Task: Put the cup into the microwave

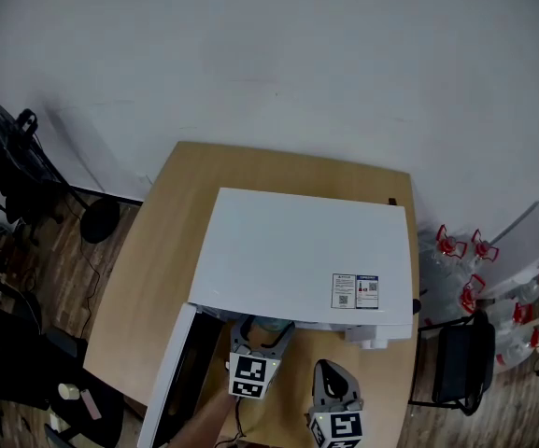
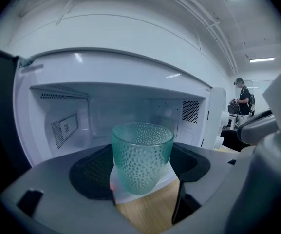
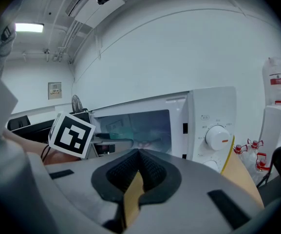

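Observation:
A teal dimpled glass cup [image 2: 142, 156] stands upright between the jaws of my left gripper [image 2: 141, 172], which is shut on it. The cup hangs just in front of the open cavity of the white microwave [image 2: 130, 106]. In the head view the left gripper [image 1: 263, 332] reaches under the microwave's [image 1: 306, 250] front edge, and the cup [image 1: 271, 325] barely shows there. The door [image 1: 177, 381] hangs open at the left. My right gripper [image 1: 333, 375] is shut and empty, a little back from the microwave front. In the right gripper view its jaws [image 3: 138, 169] meet, facing the dial [image 3: 217, 136].
The microwave sits on a wooden table [image 1: 148, 269]. A floor fan [image 1: 7, 143] and dark chairs stand at the left. Water bottles [image 1: 465, 269] and a black chair [image 1: 456, 362] are off the table's right edge. A person [image 2: 242, 99] stands far behind.

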A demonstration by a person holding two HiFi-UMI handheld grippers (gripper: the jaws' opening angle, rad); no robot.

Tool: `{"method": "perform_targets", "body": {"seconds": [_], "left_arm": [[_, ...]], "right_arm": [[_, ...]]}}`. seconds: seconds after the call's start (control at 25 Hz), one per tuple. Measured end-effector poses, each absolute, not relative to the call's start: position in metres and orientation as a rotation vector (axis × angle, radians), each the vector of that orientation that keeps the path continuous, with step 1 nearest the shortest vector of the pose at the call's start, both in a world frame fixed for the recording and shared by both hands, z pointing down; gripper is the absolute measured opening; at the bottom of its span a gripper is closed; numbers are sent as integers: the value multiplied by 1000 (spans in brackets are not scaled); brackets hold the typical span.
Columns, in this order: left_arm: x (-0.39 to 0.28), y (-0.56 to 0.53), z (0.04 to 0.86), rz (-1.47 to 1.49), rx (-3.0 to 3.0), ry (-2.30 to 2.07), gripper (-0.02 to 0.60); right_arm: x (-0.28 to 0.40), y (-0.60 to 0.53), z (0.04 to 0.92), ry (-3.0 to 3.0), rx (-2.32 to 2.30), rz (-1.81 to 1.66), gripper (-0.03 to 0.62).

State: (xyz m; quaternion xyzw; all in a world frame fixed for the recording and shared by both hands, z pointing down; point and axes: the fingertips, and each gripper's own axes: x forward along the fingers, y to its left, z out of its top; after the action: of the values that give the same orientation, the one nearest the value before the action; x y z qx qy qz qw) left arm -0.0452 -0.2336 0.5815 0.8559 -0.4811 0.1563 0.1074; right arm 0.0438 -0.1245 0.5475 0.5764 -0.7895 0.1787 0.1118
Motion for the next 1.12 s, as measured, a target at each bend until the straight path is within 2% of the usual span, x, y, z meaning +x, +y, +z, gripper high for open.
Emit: {"method": "perform_targets", "body": {"seconds": [1.12], "left_arm": [[-42,-261,591,394,2523,-1450,370]], "right_arm": [[54,-114,564,-2264,1718,567,17]]}}
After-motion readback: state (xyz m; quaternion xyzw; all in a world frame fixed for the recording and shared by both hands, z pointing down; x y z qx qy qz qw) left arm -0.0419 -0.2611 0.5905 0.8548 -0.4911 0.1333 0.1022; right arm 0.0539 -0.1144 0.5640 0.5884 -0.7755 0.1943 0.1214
